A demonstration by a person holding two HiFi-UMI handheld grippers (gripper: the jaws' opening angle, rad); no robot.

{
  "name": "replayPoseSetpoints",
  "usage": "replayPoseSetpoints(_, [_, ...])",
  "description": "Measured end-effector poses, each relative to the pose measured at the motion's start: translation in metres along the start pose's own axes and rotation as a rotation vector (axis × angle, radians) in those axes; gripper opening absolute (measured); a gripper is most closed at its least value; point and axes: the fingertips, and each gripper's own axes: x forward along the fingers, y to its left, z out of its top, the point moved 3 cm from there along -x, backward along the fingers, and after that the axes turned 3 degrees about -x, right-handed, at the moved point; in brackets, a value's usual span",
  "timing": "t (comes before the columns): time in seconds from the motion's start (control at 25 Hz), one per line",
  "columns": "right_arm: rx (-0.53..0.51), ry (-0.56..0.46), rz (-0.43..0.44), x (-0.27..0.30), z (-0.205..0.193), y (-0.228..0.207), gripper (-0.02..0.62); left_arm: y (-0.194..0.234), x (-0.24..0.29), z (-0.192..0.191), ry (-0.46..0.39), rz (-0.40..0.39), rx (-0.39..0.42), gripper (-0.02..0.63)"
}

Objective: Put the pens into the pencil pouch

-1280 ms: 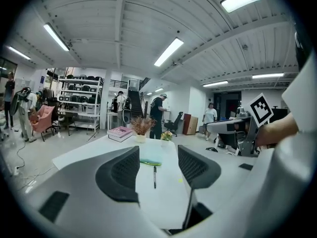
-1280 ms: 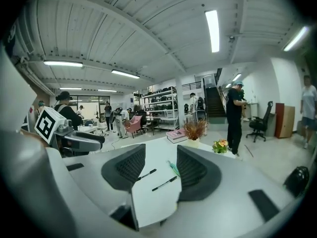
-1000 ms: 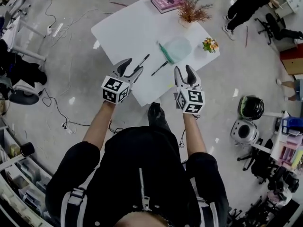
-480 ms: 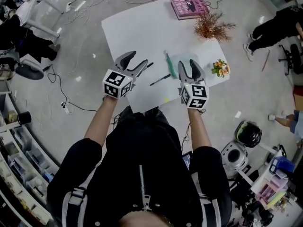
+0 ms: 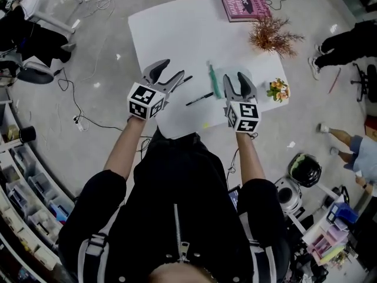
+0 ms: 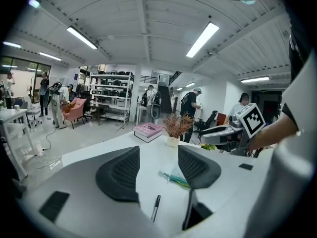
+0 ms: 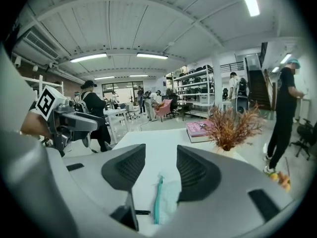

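Left claw [image 5: 172, 69] [image 6: 156, 170] was released, jaws apart, nothing gripped, and hung over the near part of the white table [image 5: 177, 28]. Right claw [image 5: 235, 75] [image 7: 158, 167] was also released, jaws apart and empty. It hung over the pencil pouch [image 5: 218, 78] [image 7: 167, 195], which lay flat on the table. In the right gripper view the pouch and its teal zipper [image 7: 157, 197] showed in the gap between the jaws, ungripped. Both pens were on the table, outside the pouch. One black pen [image 5: 184, 81] lay just beside the left claw's tip. The second pen [image 5: 200, 98] lay between the two claws, near the pouch's zipper side. The left gripper view showed a pen low between its jaws on the table, with the pouch [image 6: 176, 180] farther on. At the far end of the table were a pink book [image 5: 244, 5], a dried plant [image 5: 271, 35] near it, and a small flower pot [image 5: 277, 89] at the edge beside the right claw. People stood around in the room behind.
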Motion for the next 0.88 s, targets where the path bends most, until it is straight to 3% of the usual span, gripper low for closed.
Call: replayPoseSetpoints(0.88, [-0.063,0.348,0.069,0.049,-0.115,0.017,0.184,0.017,0.015,-0.087,0.168,-0.037,-0.090,0.245])
